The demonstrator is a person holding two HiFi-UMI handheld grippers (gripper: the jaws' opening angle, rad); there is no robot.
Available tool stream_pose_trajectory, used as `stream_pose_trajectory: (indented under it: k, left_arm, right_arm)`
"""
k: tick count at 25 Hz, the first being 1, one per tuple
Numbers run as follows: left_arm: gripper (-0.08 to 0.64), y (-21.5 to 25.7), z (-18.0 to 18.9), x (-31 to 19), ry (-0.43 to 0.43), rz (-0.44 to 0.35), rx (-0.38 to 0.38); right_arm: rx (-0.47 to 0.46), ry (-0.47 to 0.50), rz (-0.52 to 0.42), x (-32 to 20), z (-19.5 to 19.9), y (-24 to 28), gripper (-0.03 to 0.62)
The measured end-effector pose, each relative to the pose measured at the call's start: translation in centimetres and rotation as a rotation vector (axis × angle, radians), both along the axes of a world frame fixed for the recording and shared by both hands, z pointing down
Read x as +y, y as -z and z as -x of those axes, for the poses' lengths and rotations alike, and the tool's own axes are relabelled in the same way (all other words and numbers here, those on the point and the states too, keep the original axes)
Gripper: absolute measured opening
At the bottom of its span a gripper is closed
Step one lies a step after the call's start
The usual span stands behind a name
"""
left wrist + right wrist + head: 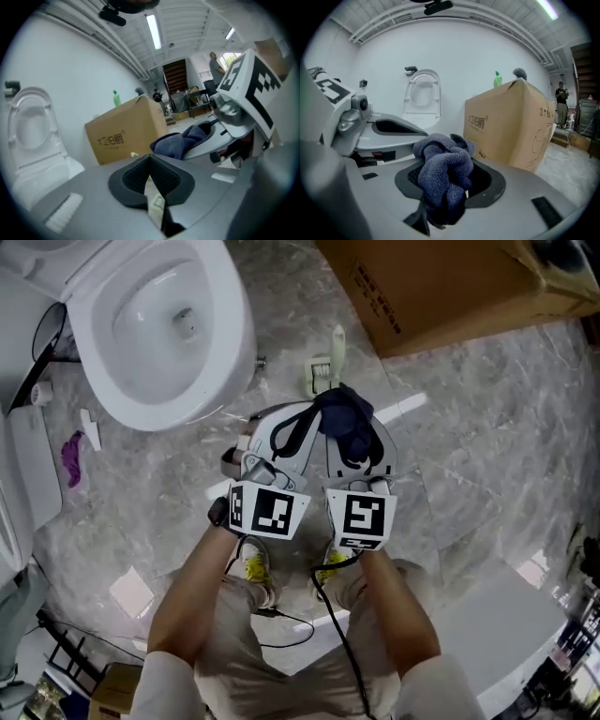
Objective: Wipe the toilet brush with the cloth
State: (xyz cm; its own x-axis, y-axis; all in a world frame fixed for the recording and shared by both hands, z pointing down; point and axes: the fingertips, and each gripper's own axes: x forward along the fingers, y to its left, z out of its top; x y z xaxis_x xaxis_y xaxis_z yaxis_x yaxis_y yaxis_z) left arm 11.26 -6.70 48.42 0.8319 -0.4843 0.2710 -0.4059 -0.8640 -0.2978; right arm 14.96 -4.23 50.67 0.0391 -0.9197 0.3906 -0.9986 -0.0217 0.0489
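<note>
The toilet brush (335,354), cream-white, stands upright in its holder on the grey marbled floor between the toilet and the cardboard box, just beyond both grippers. A dark blue cloth (345,421) is bunched in my right gripper (352,432), which is shut on it; the cloth (443,176) hangs out over the jaws. My left gripper (305,420) is beside it on the left, jaws together (150,176). A pale piece of the brush (156,202) shows through the slit below them, and I cannot tell whether they touch it. The cloth (180,140) lies to the left gripper's right.
A white toilet (234,329) with its seat up is at the upper left. A large cardboard box (450,287) sits at the upper right. A purple scrap (72,456) and a sheet of paper (131,592) lie on the floor at the left. The person's legs and a cable are below the grippers.
</note>
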Motion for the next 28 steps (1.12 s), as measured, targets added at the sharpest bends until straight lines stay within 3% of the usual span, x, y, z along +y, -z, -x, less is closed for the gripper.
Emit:
stream_pose_trajectory:
  k: [3,5,11,16,20,25,28]
  left_arm:
    - [0.002,0.3,2.0,-0.7,0.097,0.056,-0.01]
    - [0.002,3.0,3.1,-0.5,0.132,0.106,-0.019]
    - [0.001,17.5,6.1,5.5,0.141,0.182,0.026]
    - [0.002,29.8,7.5,7.4,0.235,0.198,0.036]
    - [0.002,37.9,7.4,9.2,0.286,0.265,0.078]
    - [0.002,47.2,6.4,8.9,0.263,0.216,0.093]
    - [0.002,50.9,6.9,9.5,0.254,0.225,0.106]
  right_arm:
    - [-0.031,-0.046,0.013,1.9,0.3,2.5,0.184]
    - [-0.051,-0.052,0.044,3.1,0.4,4.8,0.183]
    - [-0.052,0.046,0.122,8.1,2.4,17.3,0.175]
    - [-0.009,0.112,0.134,10.6,2.8,30.5,0.175]
    - [-0.005,0.119,0.147,13.3,1.8,39.0,0.175]
    - [-0.032,0.068,0.122,13.9,-0.1,46.7,0.173]
    - [-0.034,0.062,0.079,13.6,0.0,51.0,0.173]
